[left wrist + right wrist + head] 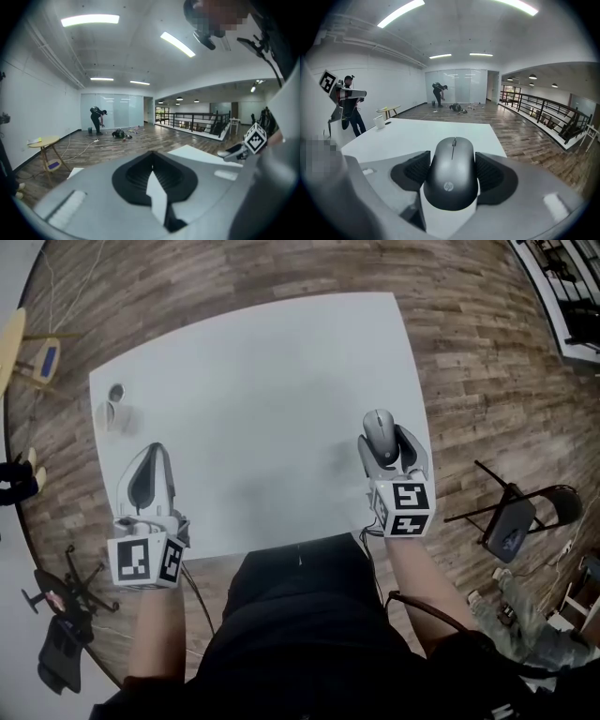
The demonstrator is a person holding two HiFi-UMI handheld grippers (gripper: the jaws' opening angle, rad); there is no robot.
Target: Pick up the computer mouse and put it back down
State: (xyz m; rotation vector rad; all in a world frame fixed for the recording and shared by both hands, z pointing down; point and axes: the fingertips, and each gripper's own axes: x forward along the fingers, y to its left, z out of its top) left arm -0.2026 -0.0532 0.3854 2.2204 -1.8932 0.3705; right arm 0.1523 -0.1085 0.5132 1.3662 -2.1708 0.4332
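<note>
Right gripper (384, 439), at the frame's right, grasps the mouse (452, 174) over the white table (253, 390). Left gripper (156, 452), lower left, is clenched and empty.

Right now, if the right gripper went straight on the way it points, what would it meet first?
Probably the bare table: the right gripper tilts down towards it with the mouse held, and nothing else is in line.
</note>
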